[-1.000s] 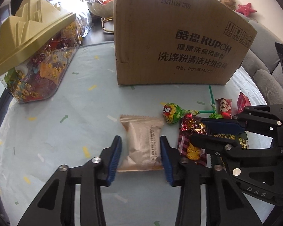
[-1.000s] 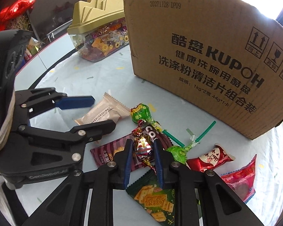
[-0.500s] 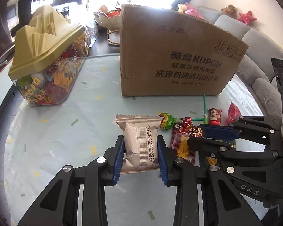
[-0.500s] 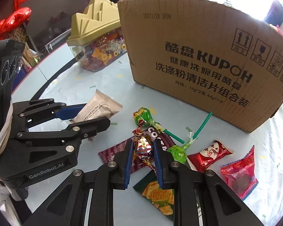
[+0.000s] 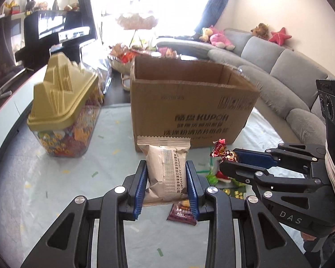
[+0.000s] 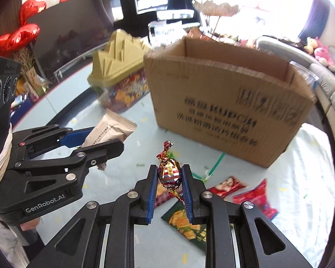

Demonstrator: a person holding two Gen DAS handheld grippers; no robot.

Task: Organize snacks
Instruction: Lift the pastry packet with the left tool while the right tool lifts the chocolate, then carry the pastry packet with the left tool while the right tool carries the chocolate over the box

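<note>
Filling the far right of the room, a grey sofa (image 5: 285,67) carries plush toys, and a black piano (image 5: 53,29) stands far left. Nearer, the round bench (image 5: 55,178) wears a pale cloth flecked with confetti. On it the open cardboard box (image 5: 189,102) stands in the middle, directly beyond both tools, its printed side facing near. Left of the box sits a clear candy jar (image 5: 64,114) with a peaked gold lid. The left tool (image 5: 166,185) is clamped on a beige snack packet (image 5: 165,169), held upright above the bench, its crimped top edge toward the box. The right tool (image 6: 170,185) is clamped on a foil-wrapped candy (image 6: 169,174), striped red and gold with twisted ends, also lifted clear of the cloth. Below it on the bench lie a green cracker packet (image 6: 185,221), two red sachets (image 6: 256,196) to the right, and green lollipop sticks (image 6: 216,163) near the box.
</note>
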